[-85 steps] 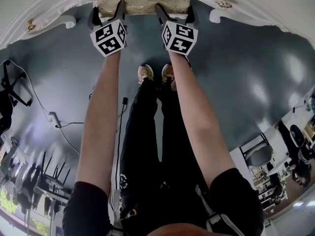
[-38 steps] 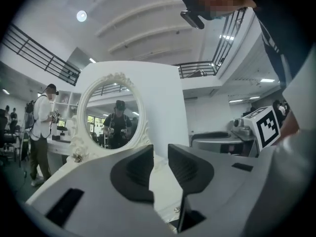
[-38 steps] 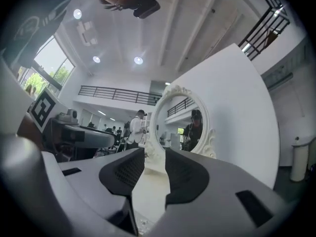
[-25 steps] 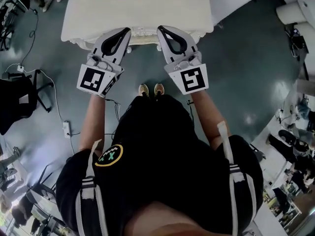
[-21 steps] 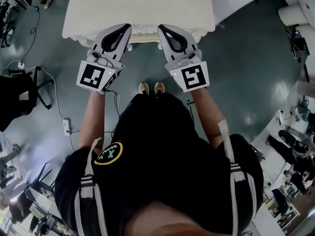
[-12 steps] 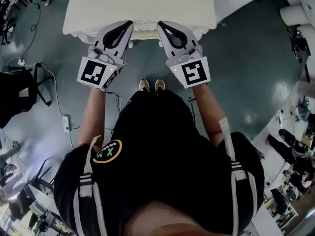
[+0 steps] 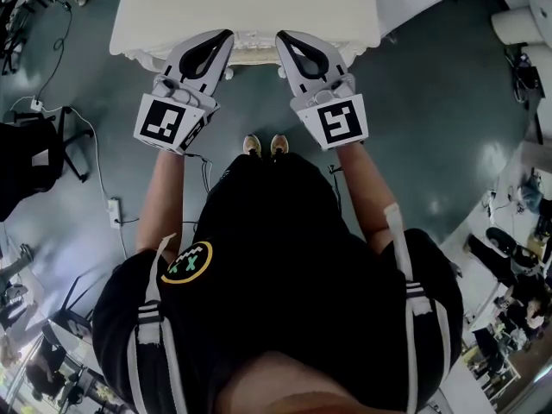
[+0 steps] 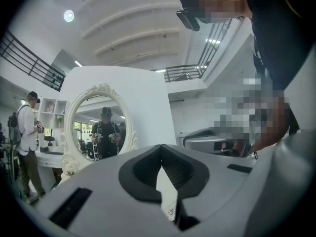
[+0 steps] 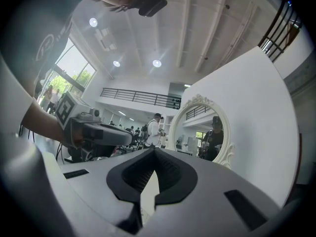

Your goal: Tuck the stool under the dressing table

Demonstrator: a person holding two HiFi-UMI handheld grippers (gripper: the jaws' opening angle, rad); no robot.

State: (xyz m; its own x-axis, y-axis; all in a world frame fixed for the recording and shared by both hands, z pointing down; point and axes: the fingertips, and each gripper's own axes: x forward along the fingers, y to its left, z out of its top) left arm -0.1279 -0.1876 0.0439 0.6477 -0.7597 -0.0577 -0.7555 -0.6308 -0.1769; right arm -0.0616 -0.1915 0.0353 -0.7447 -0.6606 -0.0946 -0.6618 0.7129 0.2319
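L gripper point(image 7: 226, 35) & R gripper point(image 7: 280, 37) both pressed together, empty; tips at dressing table point(image 7: 250, 3) front edge.

Your head camera looks steeply down from above your shoulders, taking in your torso, both arms and, farther off at the top of the frame, the dressing table point(image 7: 250, 7). The camera on your left gripper point(image 8: 161, 146) sits close behind its jaws and faces level towards the oval mirror point(image 8: 101, 122), which lies left of centre. The camera on your right gripper point(image 9: 154, 150) faces the same way, with the mirror right of centre. Both gripper views share that mirror, and each catches the other gripper to one side; the head view shows both grippers from above
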